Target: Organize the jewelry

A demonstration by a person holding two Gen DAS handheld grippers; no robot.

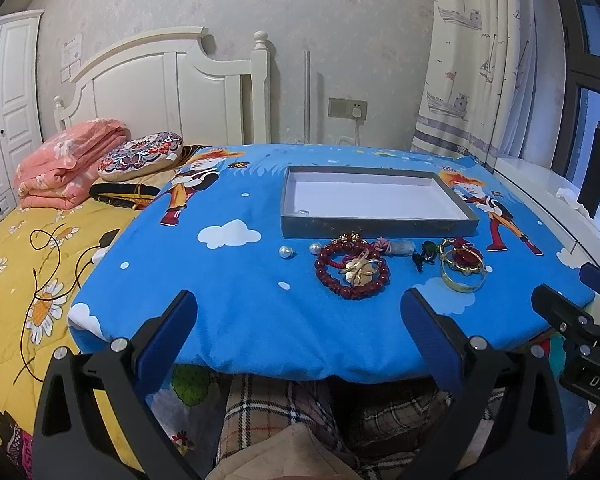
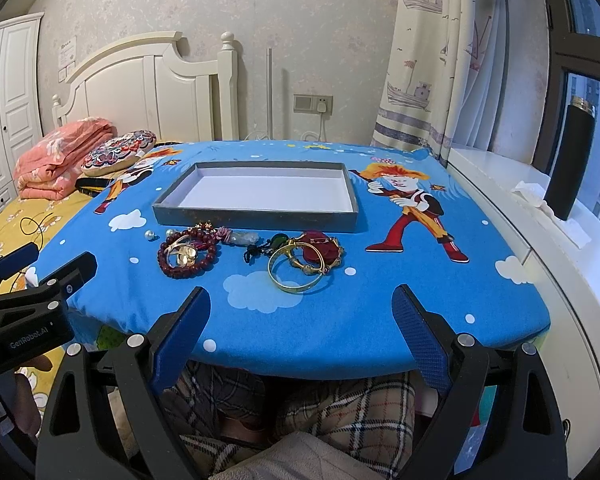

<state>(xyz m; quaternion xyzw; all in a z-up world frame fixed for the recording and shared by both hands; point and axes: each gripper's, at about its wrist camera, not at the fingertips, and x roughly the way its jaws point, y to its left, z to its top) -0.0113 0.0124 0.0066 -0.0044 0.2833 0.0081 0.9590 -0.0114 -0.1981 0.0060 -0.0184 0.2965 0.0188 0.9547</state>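
A grey shallow box with a white floor lies on the blue cartoon cloth; a tiny clear item lies in its near-left corner. In front of it lies jewelry: two pearls, a dark red bead bracelet with a gold brooch inside it, a green pendant, and gold bangles around a red piece. My left gripper is open and empty at the table's near edge. My right gripper is open and empty, nearest the bangles.
The table stands beside a bed with a yellow flowered quilt, folded pink blanket and cushion. A black cable lies on the quilt. A windowsill with a black bottle runs along the right.
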